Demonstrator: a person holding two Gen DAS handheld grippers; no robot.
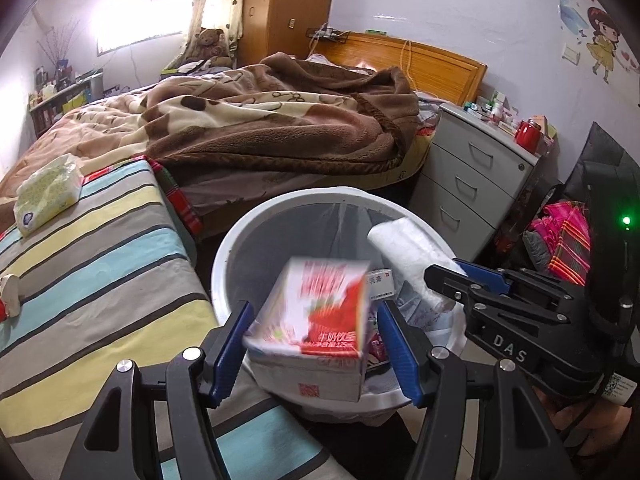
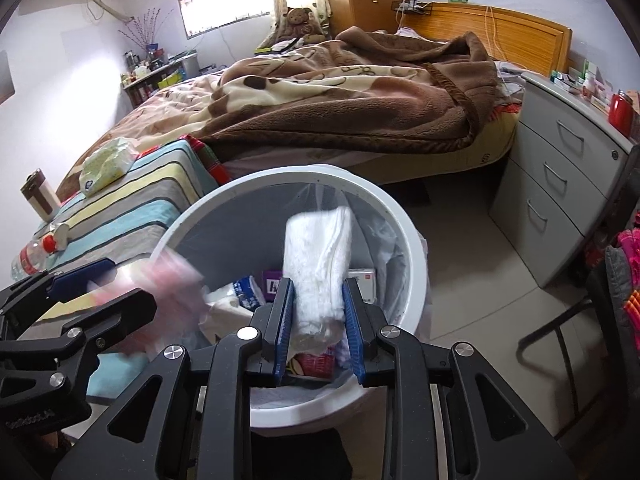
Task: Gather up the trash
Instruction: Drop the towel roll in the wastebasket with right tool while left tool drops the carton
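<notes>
Starting at the far left, a striped bedcover [image 1: 100, 280] carries a pale green tissue pack [image 1: 48, 192]. In the right wrist view a brown and white cup [image 2: 40, 196] and a lying plastic bottle [image 2: 32, 256] with a red cap also sit on it.

Just beside the cover's edge, the left gripper [image 1: 315, 312] points down over the near rim of a white trash bin [image 1: 296, 196]. Its blue pads stand fairly wide. A red and white drink carton [image 1: 316, 304] sits between them, blurred, with a gap showing on each side, so the pads do not press on it. The carton is above the bin's near edge, tilted with its printed face up.

The bin stands on the floor between the striped cover and the bed. It is lined with a clear bag and already holds small boxes [image 2: 362, 280] and crumpled paper.

Further right, the right gripper [image 2: 318, 284] hangs over the bin's opening. Its jaws are narrow, with both pads against the sides of a folded white paper wad [image 2: 318, 248]. The wad stands up out of the pads, above the rubbish.

At the far right, a grey drawer cabinet [image 1: 472, 176] stands against the wall, well apart from the bin.
</notes>
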